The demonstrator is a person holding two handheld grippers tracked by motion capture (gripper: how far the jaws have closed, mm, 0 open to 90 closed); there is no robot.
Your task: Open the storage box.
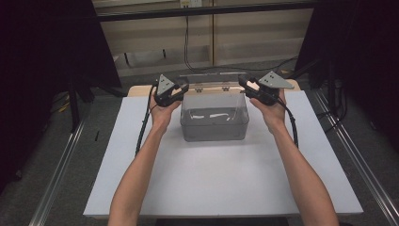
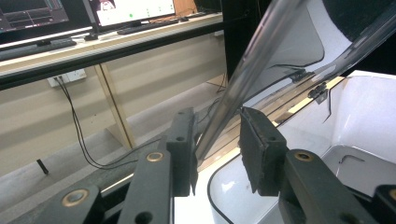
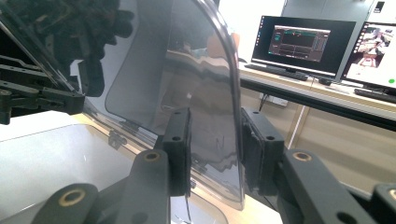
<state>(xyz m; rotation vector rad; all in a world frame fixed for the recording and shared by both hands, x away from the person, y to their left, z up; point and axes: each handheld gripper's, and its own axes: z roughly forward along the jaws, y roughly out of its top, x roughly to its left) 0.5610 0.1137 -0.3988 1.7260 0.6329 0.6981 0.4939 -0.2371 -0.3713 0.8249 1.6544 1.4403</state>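
A clear plastic box point(image 1: 214, 125) stands on the white table top point(image 1: 211, 183), its hinged clear lid point(image 1: 211, 82) swung up at the back. My left gripper point(image 1: 186, 84) is at the lid's left top corner. In the left gripper view the slanted lid edge point(image 2: 233, 102) runs between the jaws of the left gripper point(image 2: 217, 149) and meets both pads. My right gripper point(image 1: 242, 81) is at the right top corner. In the right gripper view the lid's rounded corner point(image 3: 187, 70) sits between the pads of the right gripper point(image 3: 215, 149), its rim against one pad.
The box's open inside point(image 2: 364, 116) lies below the lid, with a small bent metal piece point(image 2: 348, 158) on its floor. Past the table's far edge are a beige wall, hanging cables point(image 1: 187, 42) and a desk with monitors point(image 3: 303, 42). Metal rails point(image 1: 61, 165) flank the table.
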